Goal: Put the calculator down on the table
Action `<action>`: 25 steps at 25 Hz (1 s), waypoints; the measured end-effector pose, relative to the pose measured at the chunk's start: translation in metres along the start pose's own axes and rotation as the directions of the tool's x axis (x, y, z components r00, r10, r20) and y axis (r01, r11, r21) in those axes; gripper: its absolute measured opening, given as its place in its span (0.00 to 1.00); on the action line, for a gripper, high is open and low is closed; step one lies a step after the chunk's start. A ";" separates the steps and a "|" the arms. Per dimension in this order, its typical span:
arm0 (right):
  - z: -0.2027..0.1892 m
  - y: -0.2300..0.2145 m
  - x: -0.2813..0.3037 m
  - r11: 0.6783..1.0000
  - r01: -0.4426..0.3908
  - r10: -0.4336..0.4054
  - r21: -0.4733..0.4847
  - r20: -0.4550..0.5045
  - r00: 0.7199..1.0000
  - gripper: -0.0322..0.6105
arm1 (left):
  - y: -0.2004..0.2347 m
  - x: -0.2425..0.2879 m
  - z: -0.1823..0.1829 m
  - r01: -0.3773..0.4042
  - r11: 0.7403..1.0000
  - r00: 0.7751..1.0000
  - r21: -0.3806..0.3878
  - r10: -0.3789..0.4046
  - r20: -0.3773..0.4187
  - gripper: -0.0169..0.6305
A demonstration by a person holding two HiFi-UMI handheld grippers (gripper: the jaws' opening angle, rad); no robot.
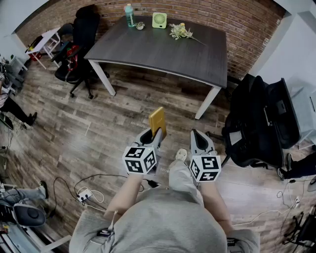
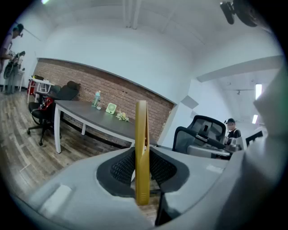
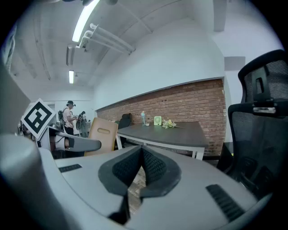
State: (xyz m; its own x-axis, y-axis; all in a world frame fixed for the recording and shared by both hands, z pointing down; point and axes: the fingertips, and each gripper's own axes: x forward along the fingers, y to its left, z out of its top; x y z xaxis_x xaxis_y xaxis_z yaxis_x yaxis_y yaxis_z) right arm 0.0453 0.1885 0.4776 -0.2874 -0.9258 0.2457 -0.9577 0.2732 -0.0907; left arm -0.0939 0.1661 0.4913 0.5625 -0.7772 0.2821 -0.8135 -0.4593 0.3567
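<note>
A flat gold-yellow calculator [image 1: 157, 121] stands upright on its edge between the pads of my left gripper [image 1: 157, 133], which is shut on it above the wooden floor. In the left gripper view the calculator [image 2: 141, 148] shows edge-on, clamped between the black ribbed pads of the left gripper [image 2: 141, 168]. My right gripper [image 1: 201, 136] is held beside it at the same height, its pads closed together with nothing between them [image 3: 142, 155]. From there the calculator [image 3: 102, 134] shows at the left. The dark grey table [image 1: 163, 54] stands ahead, some way off.
On the table's far edge are a teal bottle [image 1: 129, 15], a small green fan [image 1: 159, 20] and a sprig of flowers [image 1: 181, 31]. A black office chair [image 1: 81, 44] is left of the table, black bags [image 1: 261, 118] to my right, cables [image 1: 84, 192] on the floor.
</note>
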 end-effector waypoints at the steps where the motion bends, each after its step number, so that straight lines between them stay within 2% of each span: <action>1: -0.003 0.009 -0.012 1.000 0.000 0.000 0.001 0.000 1.000 0.05 | -0.003 -0.015 -0.004 -0.010 1.000 1.000 0.013 0.010 0.005 0.17; 6: -0.010 0.044 -0.064 1.000 -0.009 0.009 -0.009 0.000 1.000 0.05 | -0.016 -0.075 -0.019 -0.040 0.998 0.999 0.044 0.038 0.025 0.17; 11: -0.012 0.062 -0.087 1.000 -0.024 0.024 -0.002 0.010 1.000 0.05 | -0.017 -0.105 -0.022 -0.051 0.998 0.998 0.034 0.050 0.044 0.17; 25: -0.019 0.091 -0.096 0.997 -0.080 0.080 0.016 0.014 0.997 0.05 | -0.011 -0.128 -0.024 -0.047 0.997 0.998 0.060 0.044 0.049 0.17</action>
State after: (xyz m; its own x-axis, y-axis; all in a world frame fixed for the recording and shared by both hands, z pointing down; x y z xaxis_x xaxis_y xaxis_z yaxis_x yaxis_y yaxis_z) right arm -0.0148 0.3070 0.4637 -0.3626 -0.9045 0.2243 -0.9312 0.3421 -0.1258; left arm -0.1539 0.2813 0.4730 0.5183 -0.8167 0.2536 -0.8464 -0.4474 0.2890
